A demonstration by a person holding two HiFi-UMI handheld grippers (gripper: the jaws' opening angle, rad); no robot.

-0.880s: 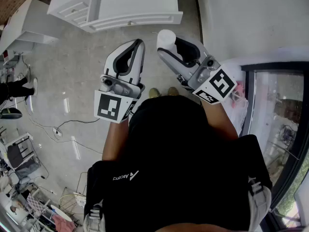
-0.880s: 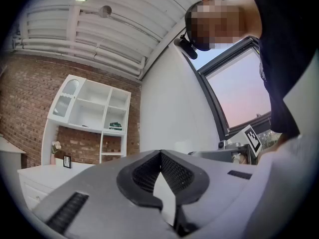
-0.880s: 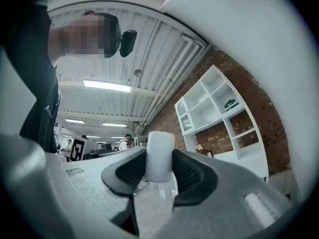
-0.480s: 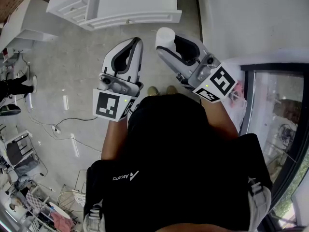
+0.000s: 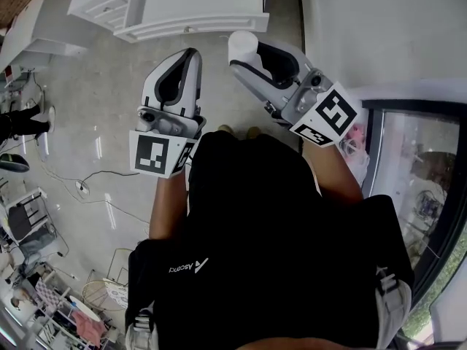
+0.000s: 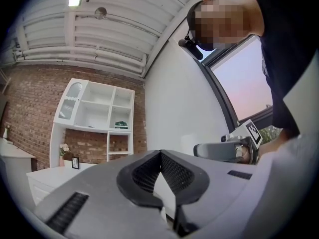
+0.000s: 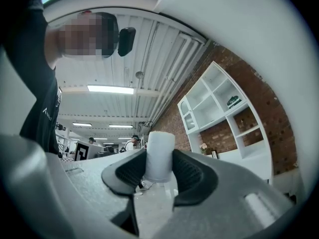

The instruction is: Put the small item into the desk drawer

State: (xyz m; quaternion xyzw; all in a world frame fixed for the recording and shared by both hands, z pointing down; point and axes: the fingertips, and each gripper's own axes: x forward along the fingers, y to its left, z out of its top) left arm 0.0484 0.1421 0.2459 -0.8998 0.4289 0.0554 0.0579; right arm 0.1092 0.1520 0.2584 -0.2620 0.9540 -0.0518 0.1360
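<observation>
Right gripper [image 7: 159, 172] clamped on the small white cylinder [image 7: 159, 156], upright between its pads. Left gripper [image 6: 160, 154] alongside, jaws together, empty. White desk [image 5: 190, 6] ahead of both tips, well apart. I think its drawers [image 5: 109, 12] sit ajar.

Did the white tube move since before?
Yes, a little. The tube has crept up the head view toward the desk, so the gap below the desk's front edge is narrower.

The small white cylinder [image 7: 159, 156] looks matt and faintly fuzzy, while the grey floor [image 5: 95, 108] is smooth and glossy.
</observation>
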